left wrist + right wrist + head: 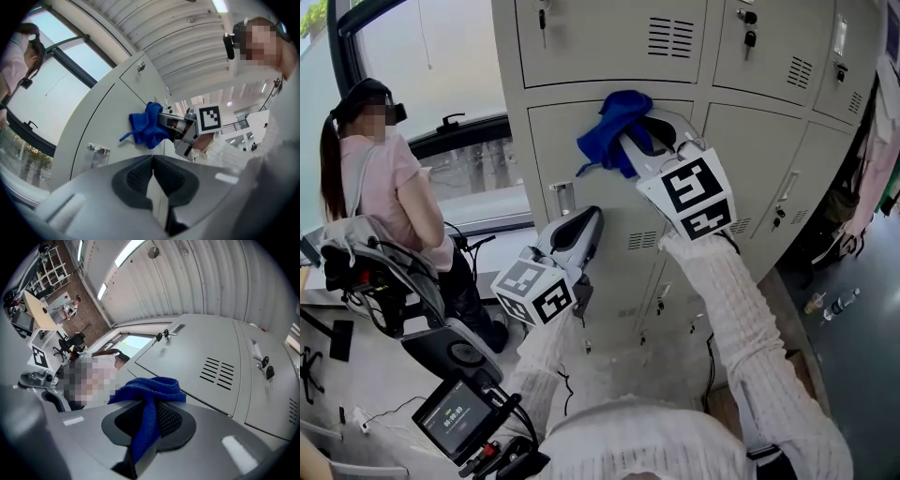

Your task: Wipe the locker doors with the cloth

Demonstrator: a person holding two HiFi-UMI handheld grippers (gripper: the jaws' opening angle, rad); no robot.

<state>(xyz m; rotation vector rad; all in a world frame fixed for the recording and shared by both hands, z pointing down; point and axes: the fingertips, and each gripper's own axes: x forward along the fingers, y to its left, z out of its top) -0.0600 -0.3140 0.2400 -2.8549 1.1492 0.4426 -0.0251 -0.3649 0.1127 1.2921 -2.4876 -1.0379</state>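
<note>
While the right claw (pixel 628 139) pinches the blue cloth (pixel 614 122) against the top of a middle-row locker door (pixel 572 155), the left claw (pixel 589 225) hangs lower, jaws pressed together on nothing. I'd judge the wiping only part-way, since most doors look untouched. A handle plate (pixel 562 198) and keys (pixel 748 28) could snag the cloth; a seated person (pixel 389 187) sits well clear.

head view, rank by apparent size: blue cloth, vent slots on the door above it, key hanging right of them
1. blue cloth
2. vent slots
3. key
All lie at the locker face, so nearness hardly skews this.
</note>
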